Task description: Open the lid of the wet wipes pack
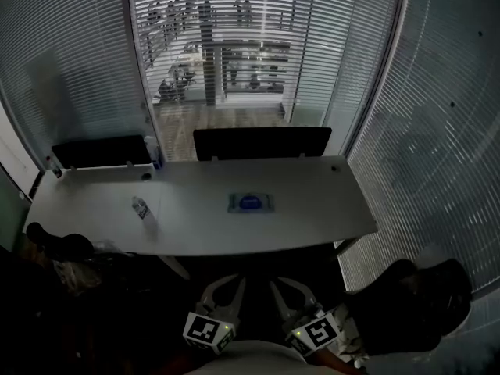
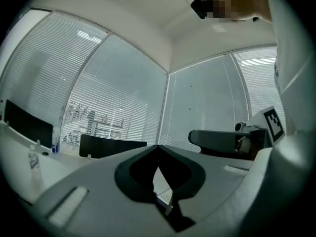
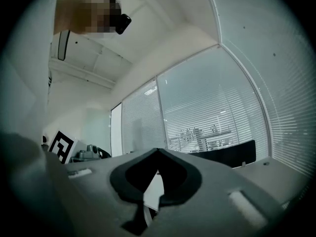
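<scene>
1. Glass-walled office with slatted blinds all round. Both grippers sit at the bottom of the head view, tucked close to the person's body and short of the table's near edge.
2. Bottom left of centre: left hand-held gripper (image 1: 225, 289). Its own view shows the two grey jaws met at the tips with nothing between them, just a sliver of tabletop through the gap lower down. It holds nothing.
3. Beside it: right hand-held gripper (image 1: 293, 291). Same story, jaws fully together and empty. Both point level toward the table, side by side. I read this as a ready pose, not a working one.
4. A long pale grey tabletop (image 1: 328, 225) spans mid-frame. The flat rectangular wet wipes pack (image 1: 251, 202), with a blue oval patch on top, lies at frame centre, well apart from both grippers. The lid looks shut, but it's too small to be sure.
5. The placement makes sense: the pack is flat, face up and straight ahead, so one gripper could pin it while the other lifts the flap. That's my judgement.
6. A small clear bottle (image 1: 141, 207) stands on the table left of the pack, well apart from it and not in the way.
7. Black rectangular chair backs (image 1: 262, 141) line the far edge. A black chair (image 1: 414, 295) is at lower right.
8. The task looks unstarted. The next move calls for a reach forward with the jaws opened.
</scene>
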The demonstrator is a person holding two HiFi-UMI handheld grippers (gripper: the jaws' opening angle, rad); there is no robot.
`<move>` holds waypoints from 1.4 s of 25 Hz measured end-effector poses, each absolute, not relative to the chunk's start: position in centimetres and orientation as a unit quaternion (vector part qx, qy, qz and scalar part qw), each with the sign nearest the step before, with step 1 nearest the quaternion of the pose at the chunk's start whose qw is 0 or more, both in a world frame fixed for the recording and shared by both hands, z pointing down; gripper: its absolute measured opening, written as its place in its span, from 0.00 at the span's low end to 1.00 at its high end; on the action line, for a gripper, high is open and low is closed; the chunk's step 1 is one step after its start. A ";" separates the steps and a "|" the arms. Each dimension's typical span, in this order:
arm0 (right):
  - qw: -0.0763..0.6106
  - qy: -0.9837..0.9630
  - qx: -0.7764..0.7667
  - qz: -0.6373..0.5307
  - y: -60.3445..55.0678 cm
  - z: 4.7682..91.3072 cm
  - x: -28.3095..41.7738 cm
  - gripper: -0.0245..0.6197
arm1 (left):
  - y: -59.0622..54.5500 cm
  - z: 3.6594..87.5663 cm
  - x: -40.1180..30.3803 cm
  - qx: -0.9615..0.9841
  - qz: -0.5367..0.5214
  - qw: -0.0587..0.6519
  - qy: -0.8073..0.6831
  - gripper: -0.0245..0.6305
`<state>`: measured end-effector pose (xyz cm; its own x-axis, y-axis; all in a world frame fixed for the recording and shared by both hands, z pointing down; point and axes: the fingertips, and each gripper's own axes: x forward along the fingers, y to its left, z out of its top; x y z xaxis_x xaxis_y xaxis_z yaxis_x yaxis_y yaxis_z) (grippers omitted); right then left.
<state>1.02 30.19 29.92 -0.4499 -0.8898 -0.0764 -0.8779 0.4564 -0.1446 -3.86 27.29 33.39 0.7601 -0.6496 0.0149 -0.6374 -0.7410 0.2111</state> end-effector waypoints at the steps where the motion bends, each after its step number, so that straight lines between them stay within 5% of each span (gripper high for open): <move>1: 0.072 0.849 -0.521 -0.044 30.2 30.2 1.1 0.04 | 27.3 33.7 -3.9 0.933 -0.029 0.099 -0.345 0.04; 35: 0.094 0.840 -0.528 -0.083 32.5 33.4 8.5 0.04 | 29.9 35.4 2.1 0.922 -0.014 0.115 -0.371 0.04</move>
